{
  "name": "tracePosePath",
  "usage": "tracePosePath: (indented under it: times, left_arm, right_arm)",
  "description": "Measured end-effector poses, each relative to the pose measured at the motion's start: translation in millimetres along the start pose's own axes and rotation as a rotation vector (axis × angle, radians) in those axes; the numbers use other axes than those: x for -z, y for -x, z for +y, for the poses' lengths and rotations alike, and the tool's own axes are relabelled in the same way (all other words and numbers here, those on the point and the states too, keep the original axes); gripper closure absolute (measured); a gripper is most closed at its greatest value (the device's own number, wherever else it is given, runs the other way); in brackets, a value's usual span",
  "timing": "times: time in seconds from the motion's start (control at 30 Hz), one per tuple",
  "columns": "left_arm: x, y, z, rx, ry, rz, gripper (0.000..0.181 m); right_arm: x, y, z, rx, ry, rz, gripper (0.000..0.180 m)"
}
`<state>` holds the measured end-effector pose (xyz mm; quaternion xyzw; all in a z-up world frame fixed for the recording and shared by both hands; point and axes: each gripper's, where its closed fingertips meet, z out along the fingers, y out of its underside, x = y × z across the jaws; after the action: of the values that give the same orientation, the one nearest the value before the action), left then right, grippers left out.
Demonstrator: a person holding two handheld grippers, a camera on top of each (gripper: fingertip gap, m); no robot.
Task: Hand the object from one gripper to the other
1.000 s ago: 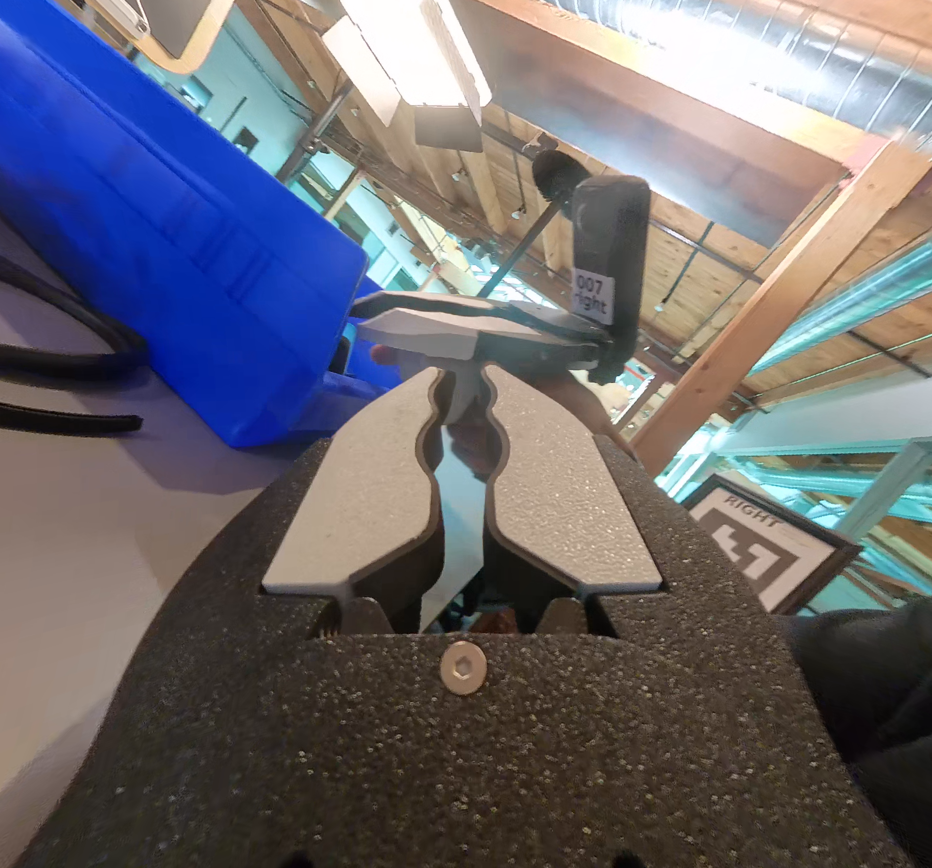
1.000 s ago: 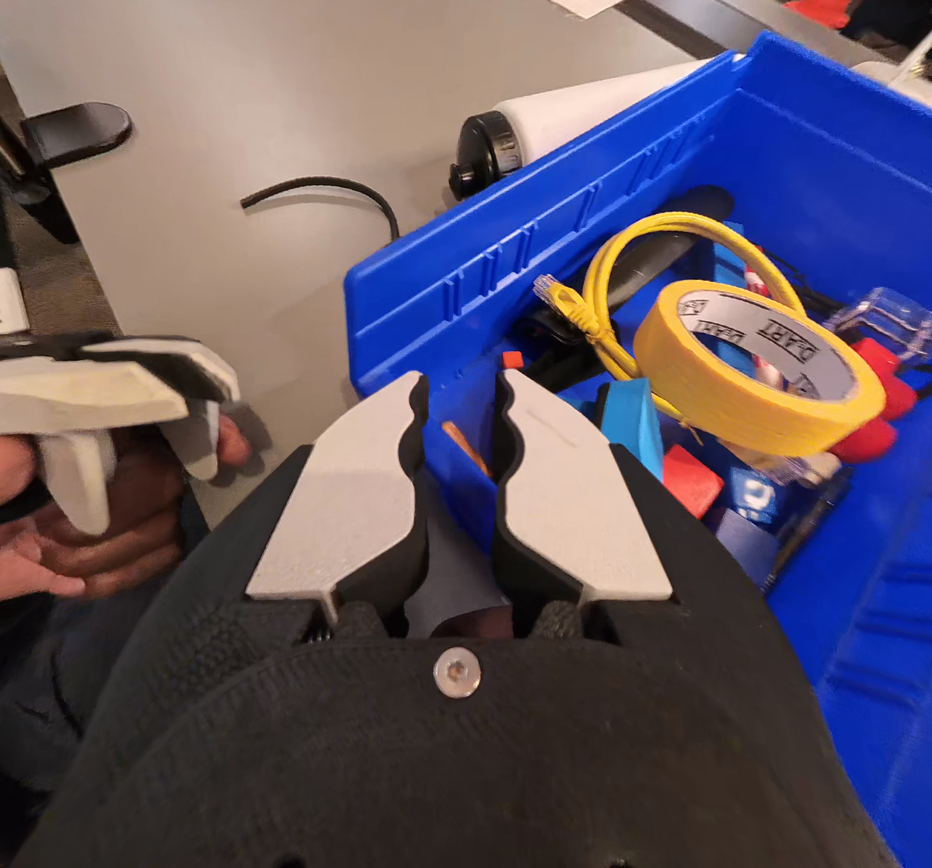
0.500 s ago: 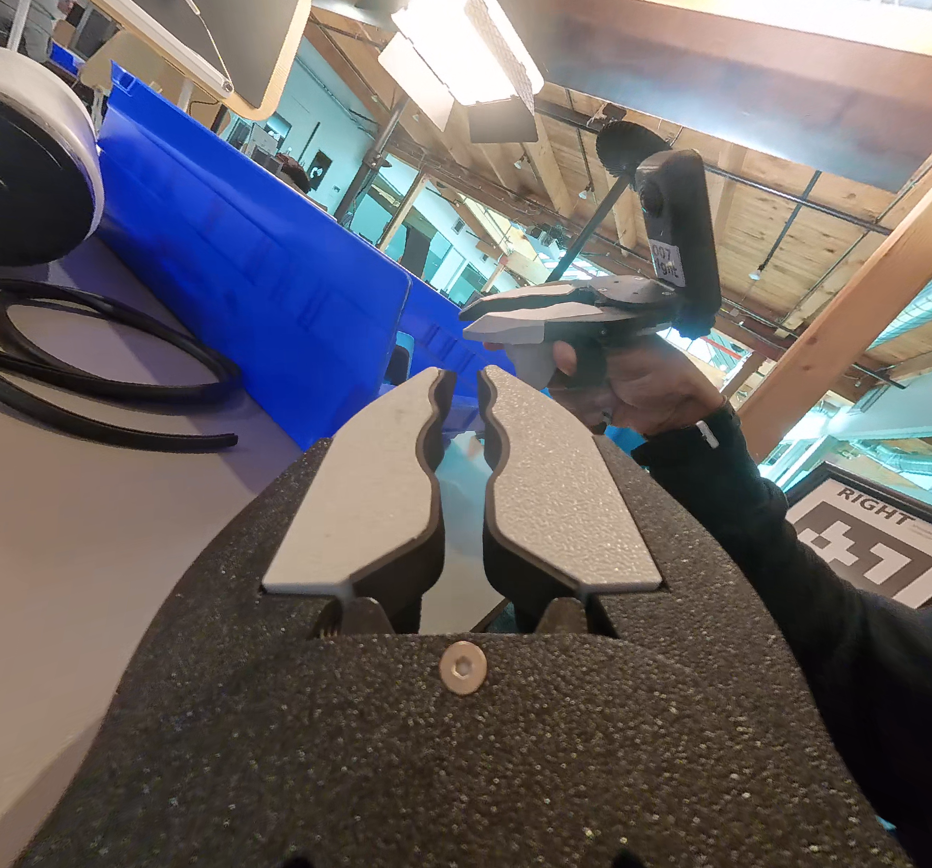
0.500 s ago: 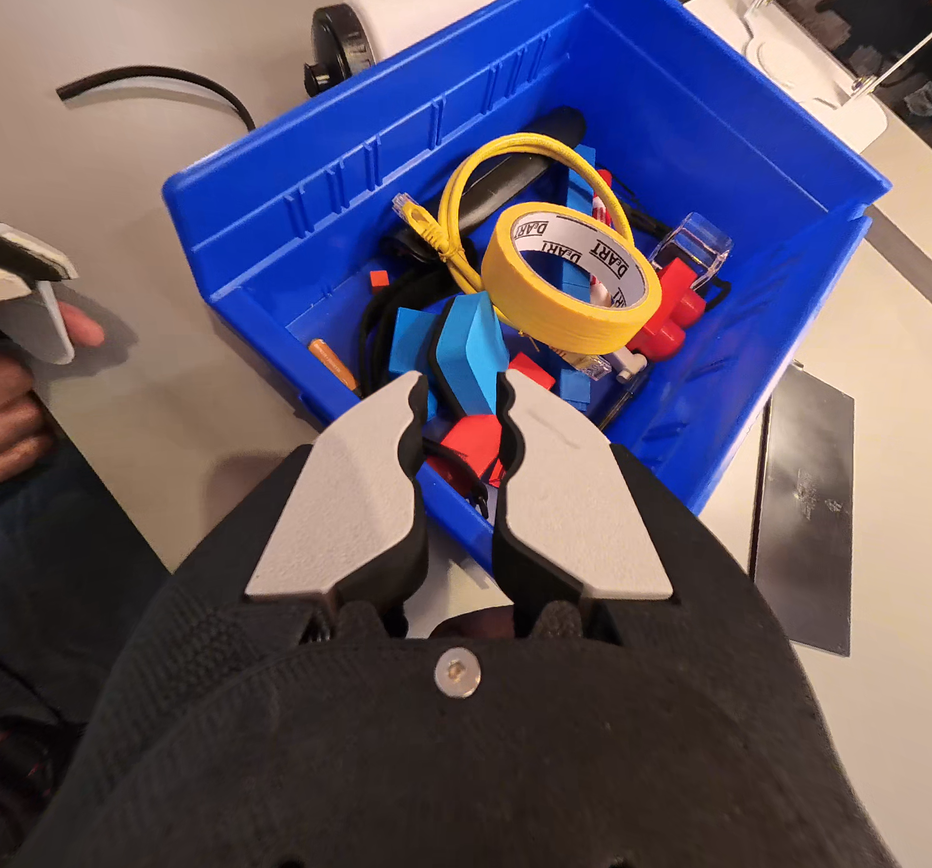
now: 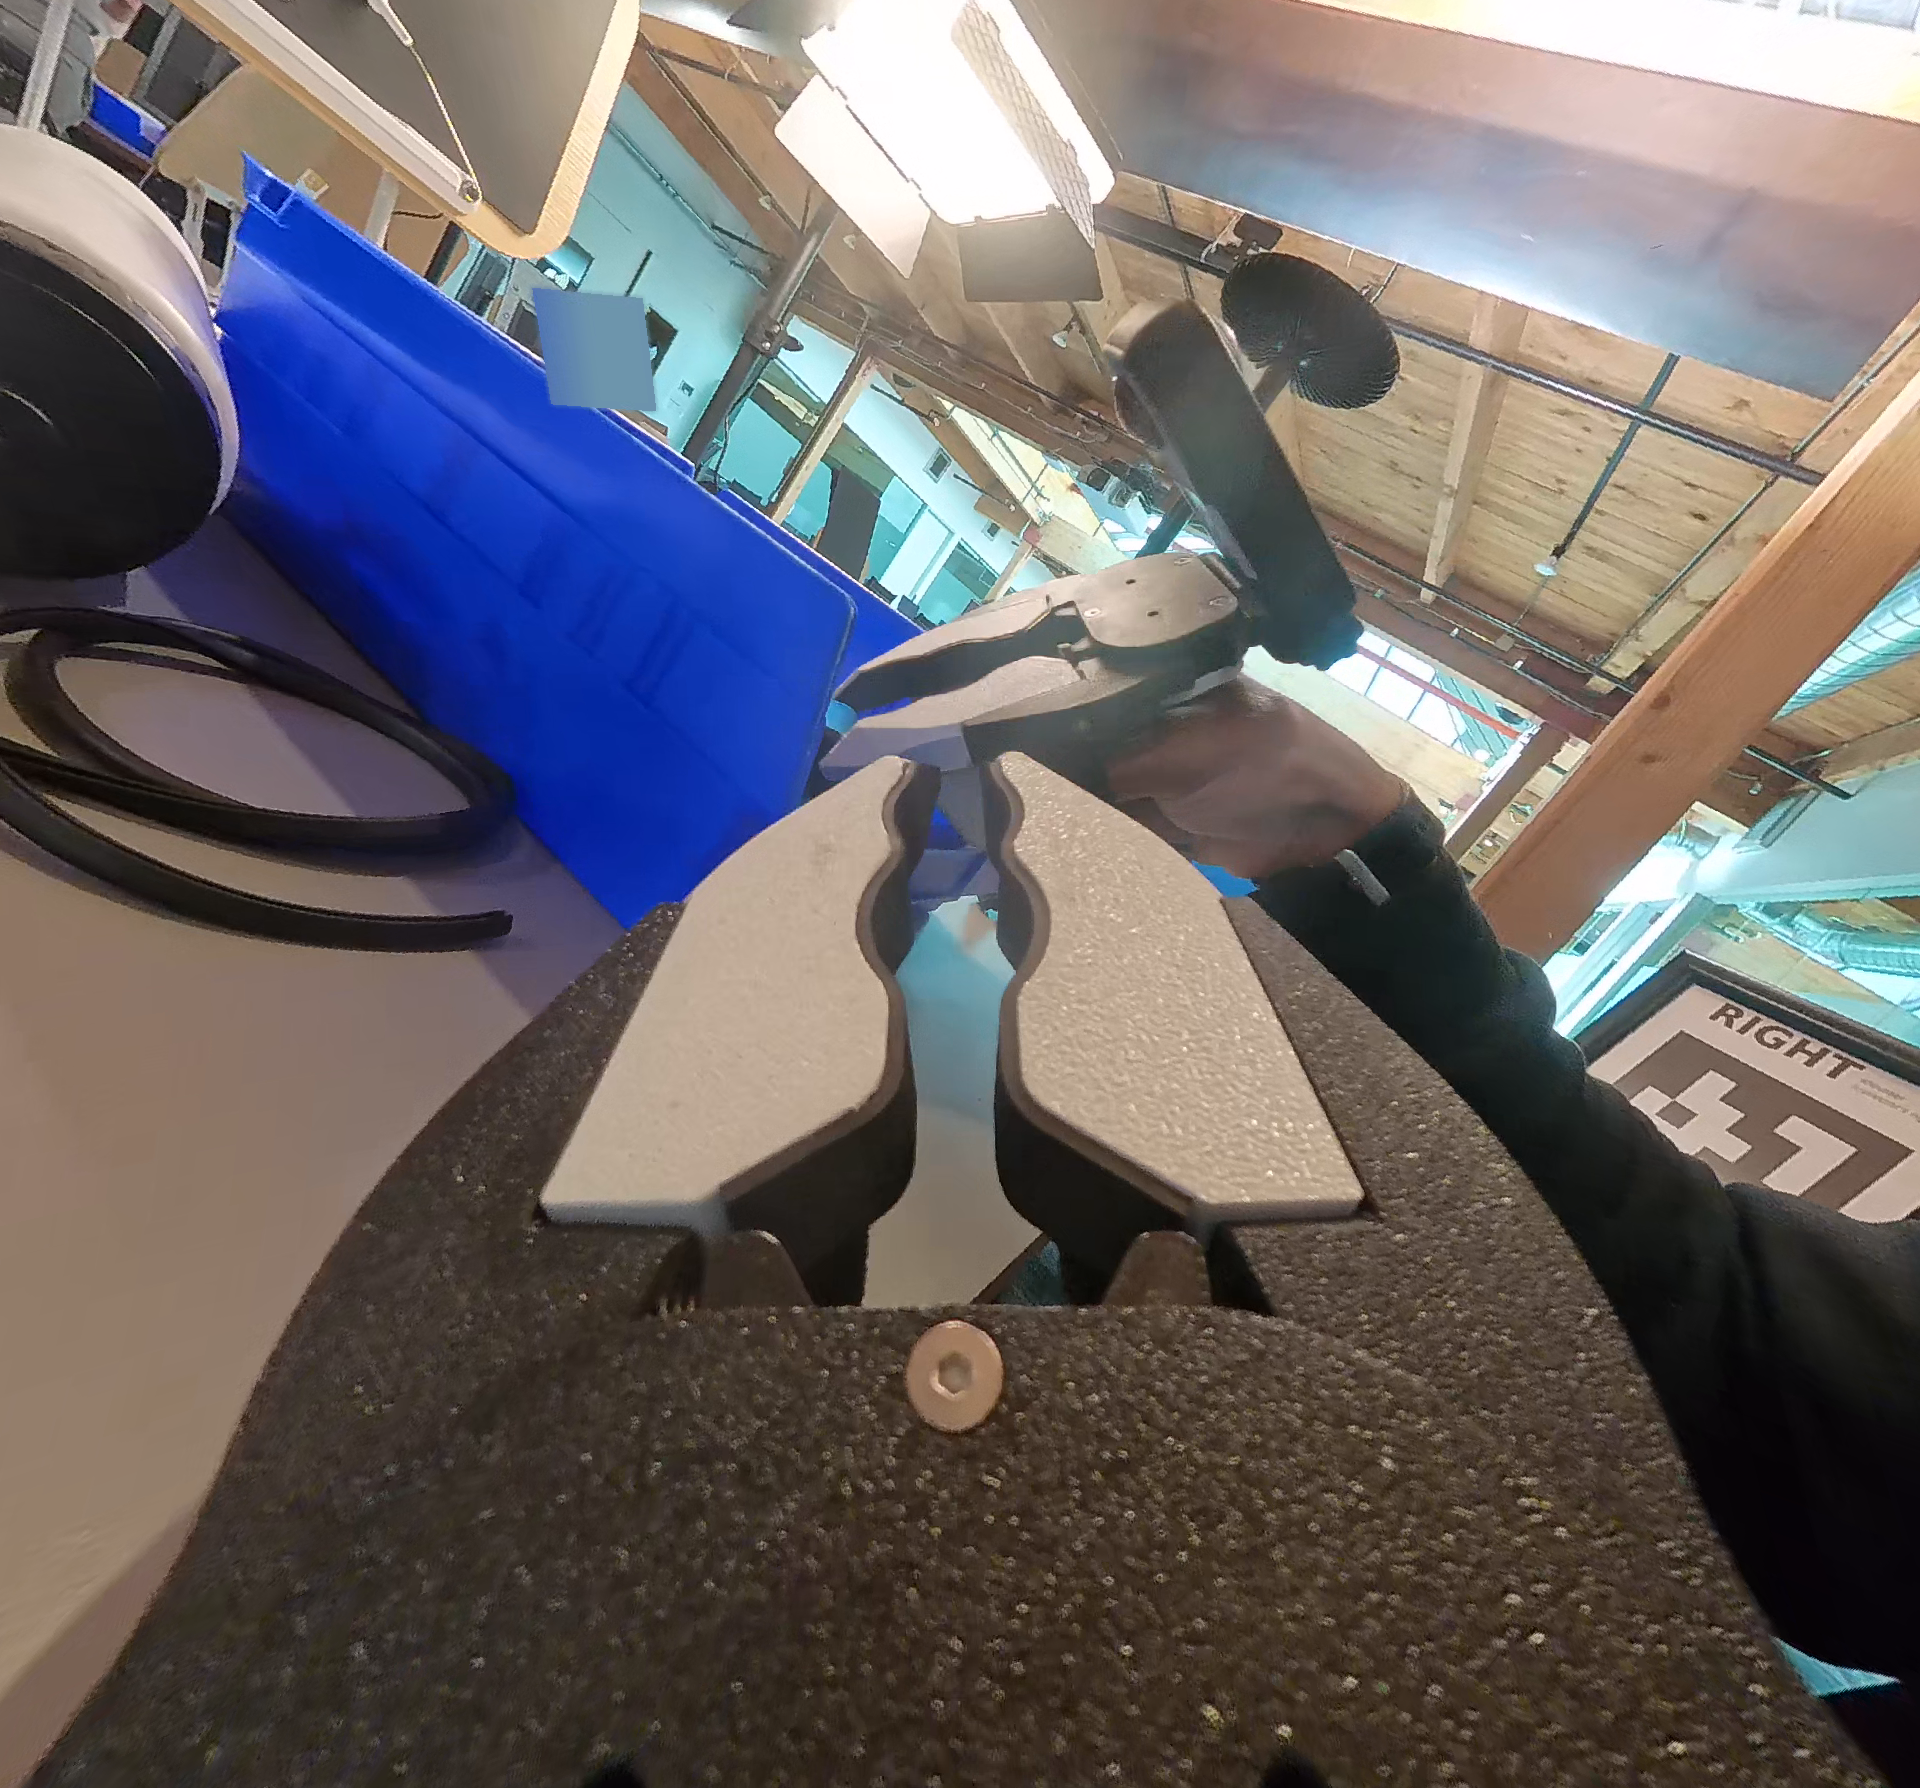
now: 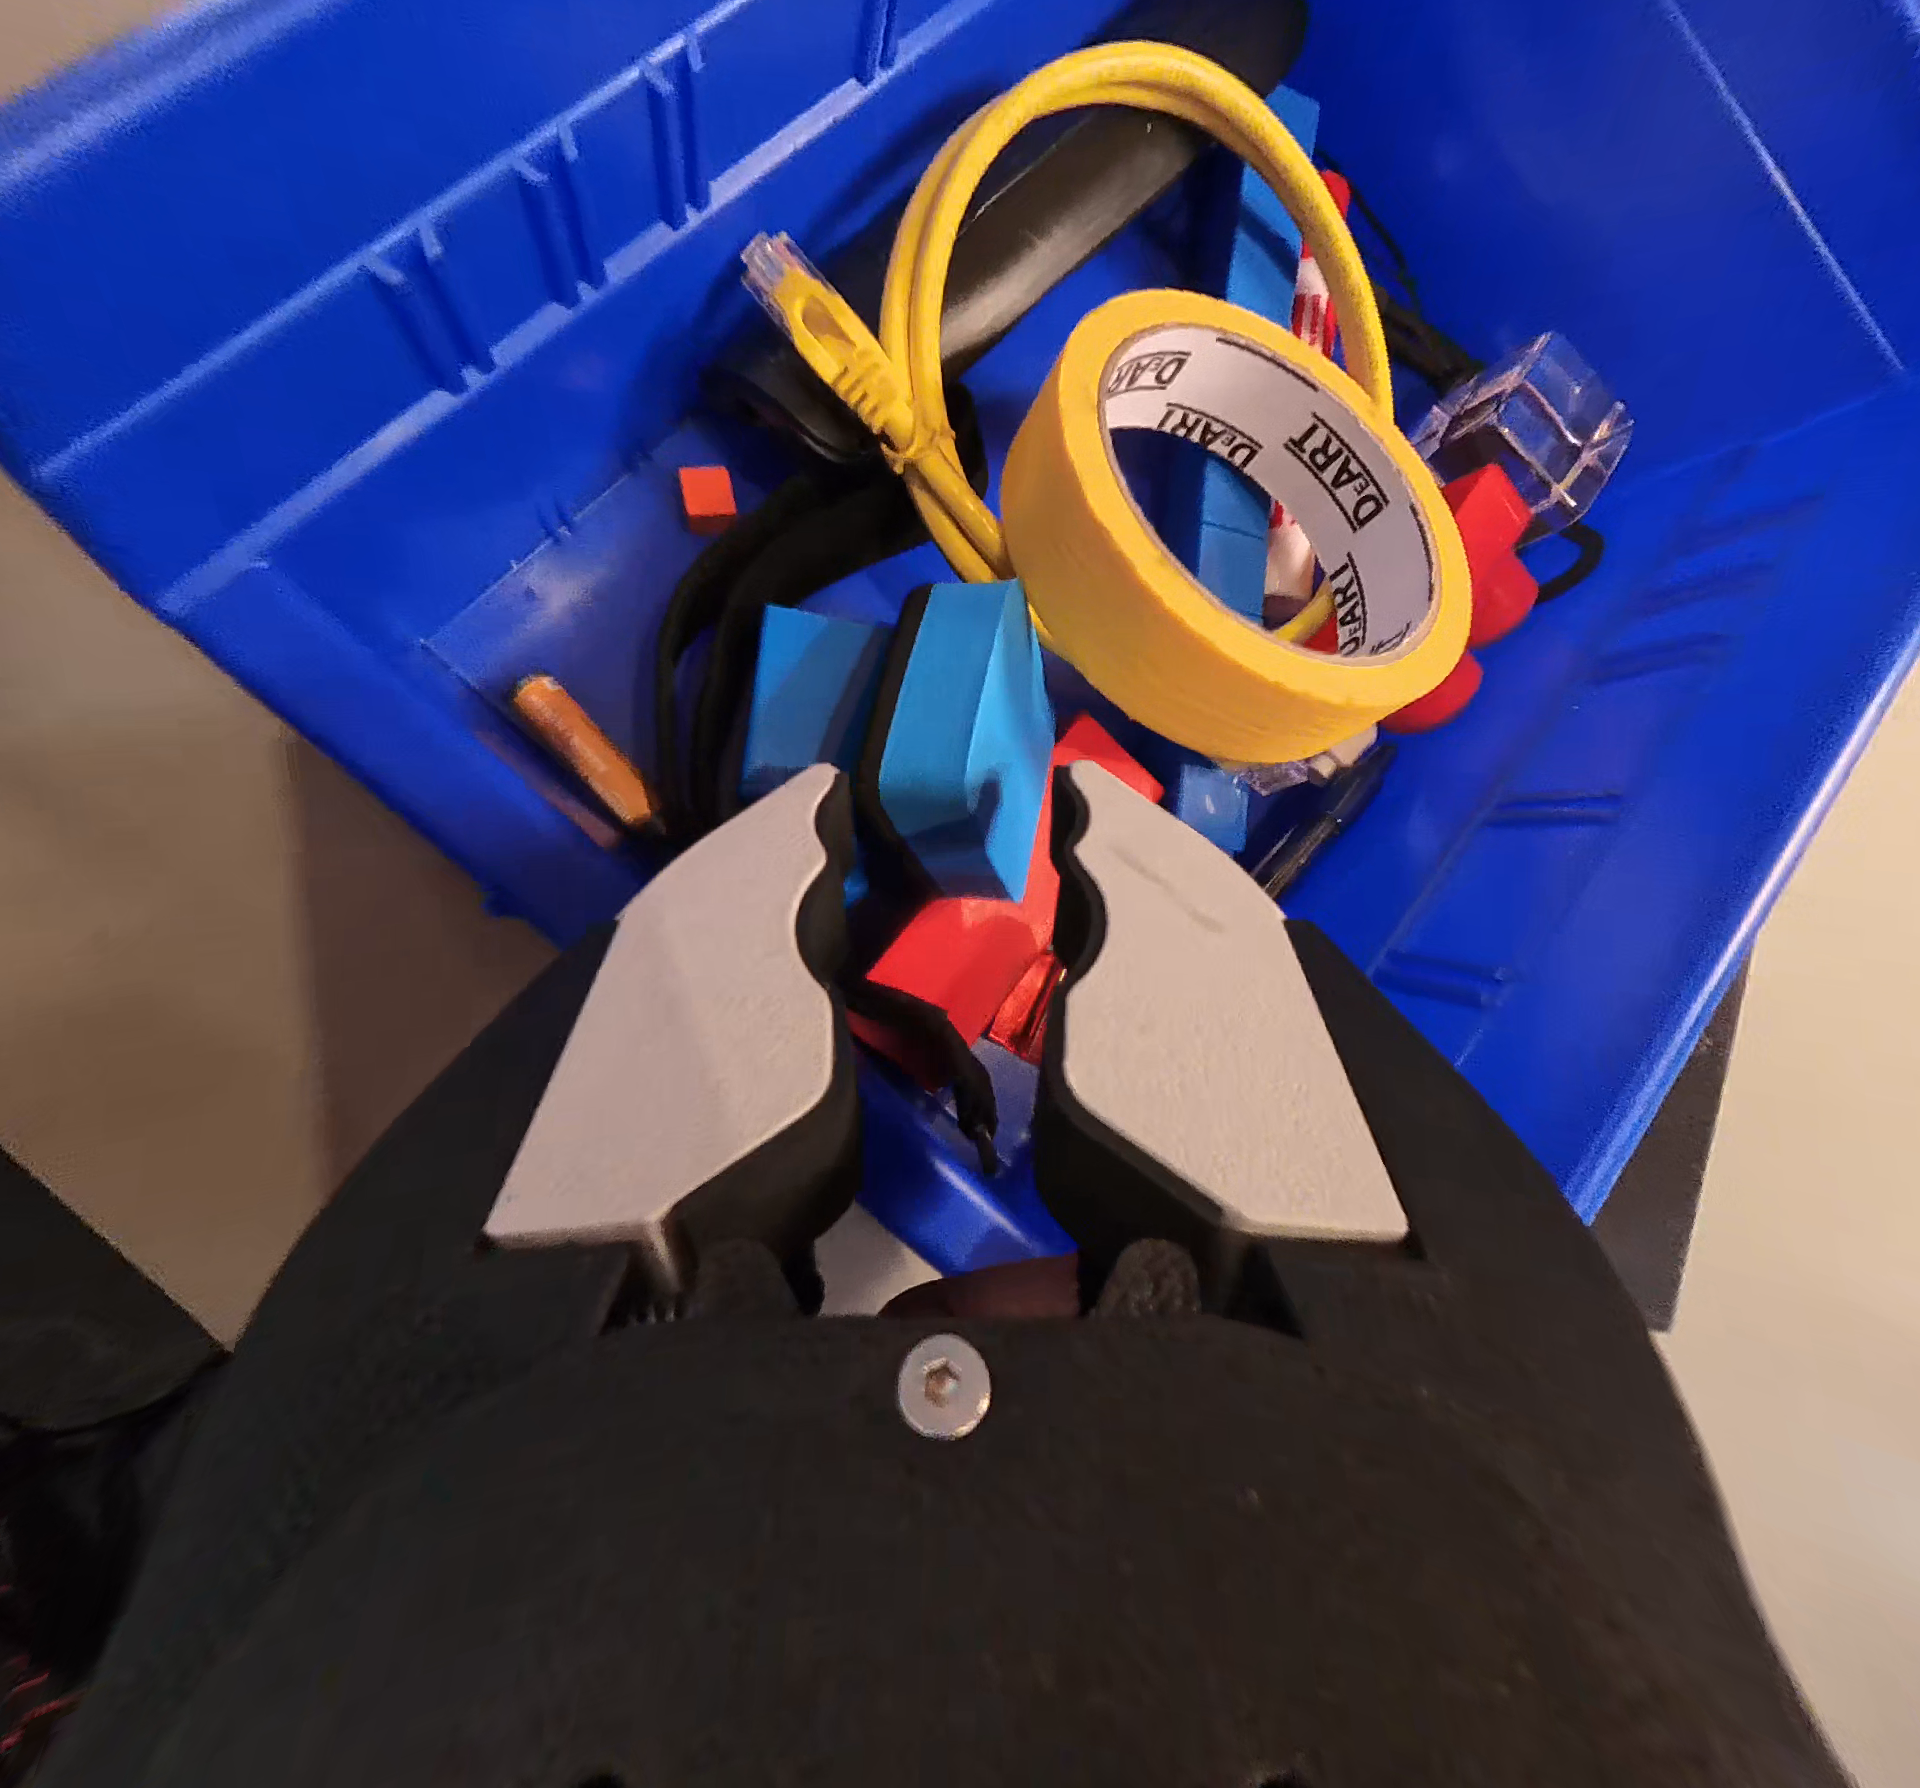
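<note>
Tape roll (image 6: 1236, 533) lies in the bin (image 6: 343, 304), atop blocks, right of the pencil (image 6: 584, 749).

Handheld grippers: black bodies, grey fingers

The left gripper (image 5: 948, 782) and right gripper (image 6: 948, 788) each have 2 light grey, wavy-edged fingers (image 5: 748, 1011) with black inner pads, set in a grainy black housing (image 5: 935, 1530) fastened by 1 silver hex screw (image 5: 954, 1375). The person's hand (image 5: 1236, 793) emerges from a black sleeve (image 5: 1558, 1115).
</note>
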<state>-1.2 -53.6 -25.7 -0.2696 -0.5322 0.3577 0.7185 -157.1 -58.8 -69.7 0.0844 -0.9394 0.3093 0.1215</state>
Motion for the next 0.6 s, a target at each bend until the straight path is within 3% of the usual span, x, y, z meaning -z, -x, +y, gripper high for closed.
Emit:
tracePosePath:
  times: [0.17,0.3,0.5,0.6]
  left_arm:
    - [0.2,-2.1,-1.0,0.002,0.0,0.009,0.17]
    - [0.1,-4.8,-2.4,0.007,-0.001,0.025,0.17]
    - [-2.8,-14.5,0.2,0.043,0.008,0.105,0.165]
    - [-5.6,-25.1,-0.2,0.127,-0.023,0.188,0.154]
  right_arm:
    - [-2.4,-1.1,-0.6,-0.012,0.001,-0.006,0.157]
    - [17.1,-0.1,-15.2,-0.093,-0.205,-0.022,0.158]
    - [93.0,60.7,-39.9,-0.353,-0.704,-0.534,0.158]
    - [121.7,90.0,-42.7,-0.489,-0.842,-0.812,0.158]
